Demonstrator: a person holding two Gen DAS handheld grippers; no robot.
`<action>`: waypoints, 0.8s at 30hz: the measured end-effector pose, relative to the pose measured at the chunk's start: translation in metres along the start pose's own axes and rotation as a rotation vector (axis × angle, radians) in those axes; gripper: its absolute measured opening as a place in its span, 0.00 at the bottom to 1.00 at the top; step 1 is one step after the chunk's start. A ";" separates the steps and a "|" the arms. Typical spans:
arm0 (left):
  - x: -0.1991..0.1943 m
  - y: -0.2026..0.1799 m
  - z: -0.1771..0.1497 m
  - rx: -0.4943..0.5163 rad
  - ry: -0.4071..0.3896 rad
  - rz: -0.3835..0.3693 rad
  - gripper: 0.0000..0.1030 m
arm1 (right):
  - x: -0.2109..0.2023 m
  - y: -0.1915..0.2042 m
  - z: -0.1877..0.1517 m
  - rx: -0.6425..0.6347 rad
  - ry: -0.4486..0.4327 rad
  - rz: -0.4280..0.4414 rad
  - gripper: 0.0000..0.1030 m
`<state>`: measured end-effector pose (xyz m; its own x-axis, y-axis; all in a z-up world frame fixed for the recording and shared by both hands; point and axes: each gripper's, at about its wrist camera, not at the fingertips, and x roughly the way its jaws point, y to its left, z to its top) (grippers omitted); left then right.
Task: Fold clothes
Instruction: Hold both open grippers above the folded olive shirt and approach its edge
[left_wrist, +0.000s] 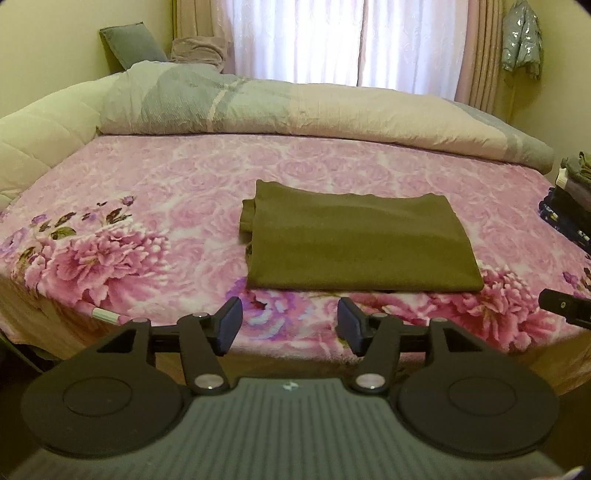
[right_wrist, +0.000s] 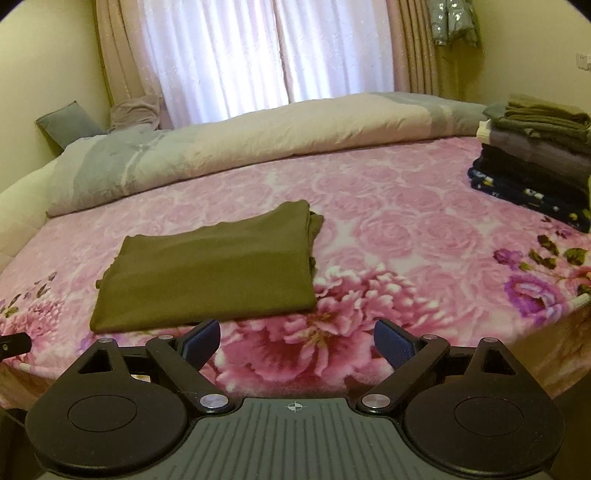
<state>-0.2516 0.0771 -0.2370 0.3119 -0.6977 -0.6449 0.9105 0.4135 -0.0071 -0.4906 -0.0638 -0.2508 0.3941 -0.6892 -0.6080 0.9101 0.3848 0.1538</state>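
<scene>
Left wrist view: left gripper (left_wrist: 290, 325) stood with jaws apart, nothing between them. Olive garment (left_wrist: 360, 245) lay folded flat on the floral blanket (left_wrist: 147, 206), at 12 o'clock just beyond the tips; judged released, fold done.

Right wrist view: right gripper (right_wrist: 295, 345) gaped wide, empty. Garment at 11 o'clock, near. Stack of folded clothes (right_wrist: 535, 158) at 2 o'clock, well apart, the likely destination.

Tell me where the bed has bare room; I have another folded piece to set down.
Freest: the pink floral blanket between the folded olive-green garment and the stack of folded clothes at the right edge. Also free: the strip between the garment and the rolled grey-and-cream duvet, and the blanket left of the garment. Crowded: the stack's corner.
</scene>
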 end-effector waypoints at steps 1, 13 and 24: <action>0.000 0.001 -0.001 0.003 0.001 0.003 0.53 | -0.001 0.001 0.000 -0.001 0.001 -0.004 0.90; 0.013 0.025 0.000 -0.016 0.027 0.003 0.56 | 0.004 0.029 0.006 -0.072 0.048 -0.051 0.90; 0.039 0.060 0.007 -0.052 0.058 -0.016 0.58 | 0.025 0.058 0.010 -0.072 0.092 -0.091 0.90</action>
<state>-0.1831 0.0705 -0.2570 0.2803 -0.6701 -0.6873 0.8992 0.4338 -0.0563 -0.4262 -0.0649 -0.2490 0.2940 -0.6657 -0.6859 0.9288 0.3683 0.0406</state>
